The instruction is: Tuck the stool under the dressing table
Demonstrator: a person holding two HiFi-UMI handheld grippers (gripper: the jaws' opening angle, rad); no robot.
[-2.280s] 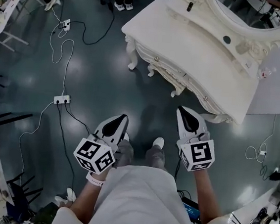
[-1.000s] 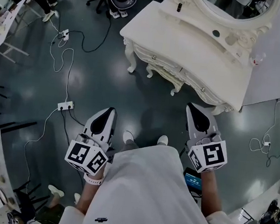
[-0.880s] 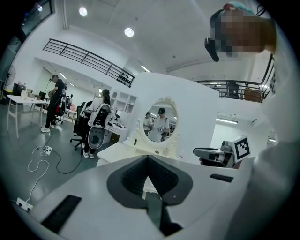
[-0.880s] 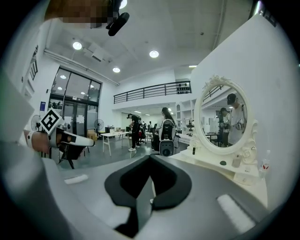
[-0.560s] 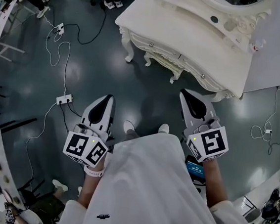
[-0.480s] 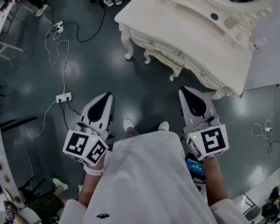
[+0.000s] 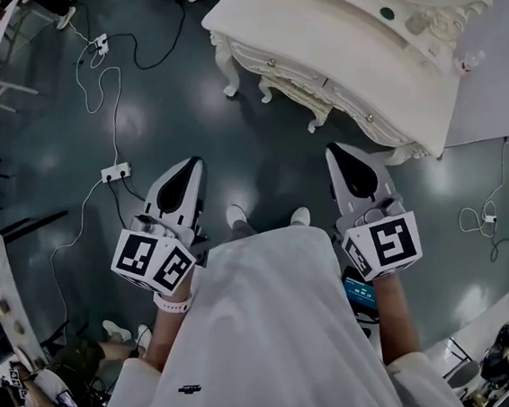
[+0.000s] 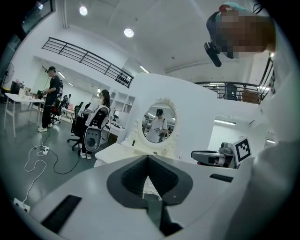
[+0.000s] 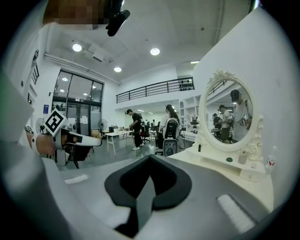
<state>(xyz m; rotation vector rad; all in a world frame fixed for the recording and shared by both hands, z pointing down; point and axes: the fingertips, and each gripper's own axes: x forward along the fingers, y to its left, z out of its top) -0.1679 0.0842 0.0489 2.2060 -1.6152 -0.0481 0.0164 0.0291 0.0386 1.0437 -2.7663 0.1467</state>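
**Clearance in front of the bench: open floor ahead, cables at both sides**

Dark floor (image 7: 269, 154) lies bare between the bench (image 7: 342, 63) front edge and both hand-held grippers. The left hand-held gripper (image 7: 192, 164) faces this open strip. The right hand-held gripper (image 7: 335, 154) sits near the front right corner, close to a carved leg (image 7: 402, 155). Further carved legs (image 7: 225, 67) bound the gap beneath the front edge. A power strip (image 7: 114, 173) and its cables (image 7: 112, 93) cross the floor on the left, and a loose cable (image 7: 483, 222) lies beyond the right edge.
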